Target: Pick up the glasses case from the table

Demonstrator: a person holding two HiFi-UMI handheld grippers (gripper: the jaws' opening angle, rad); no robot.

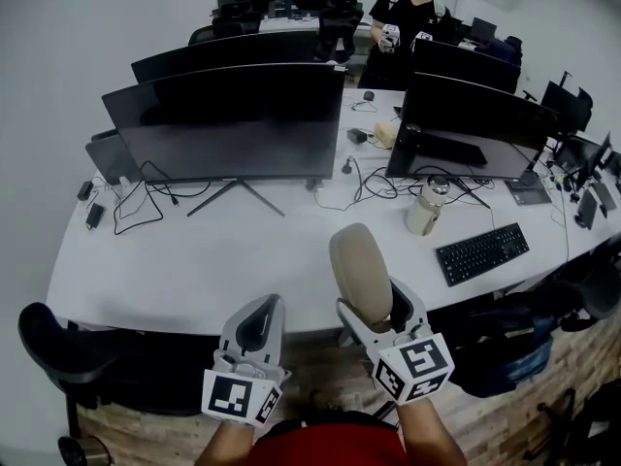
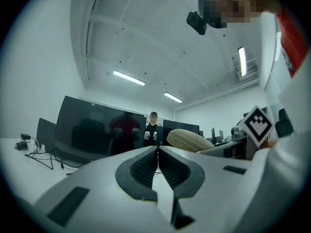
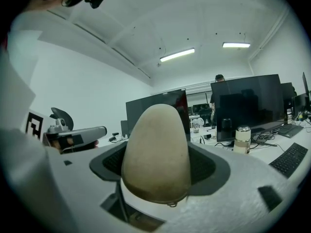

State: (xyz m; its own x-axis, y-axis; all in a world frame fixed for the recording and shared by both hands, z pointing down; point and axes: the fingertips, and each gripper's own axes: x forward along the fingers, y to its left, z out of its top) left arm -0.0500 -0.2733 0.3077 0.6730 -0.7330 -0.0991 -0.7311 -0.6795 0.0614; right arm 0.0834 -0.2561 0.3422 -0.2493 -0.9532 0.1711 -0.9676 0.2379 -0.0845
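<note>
The beige, rounded glasses case hangs in the air above the near edge of the white table, and my right gripper is shut on it. In the right gripper view the glasses case fills the space between both dark pads and sticks out well past them. My left gripper hovers to the left of it, also off the table, with its jaws together and nothing between them. The left gripper view shows the glasses case to its right, and my left gripper closed tip to tip.
Two big dark monitors stand across the table. A beige bottle and a black keyboard are at the right, with cables at the left. A black chair sits below the table's near edge. A person stands at the back.
</note>
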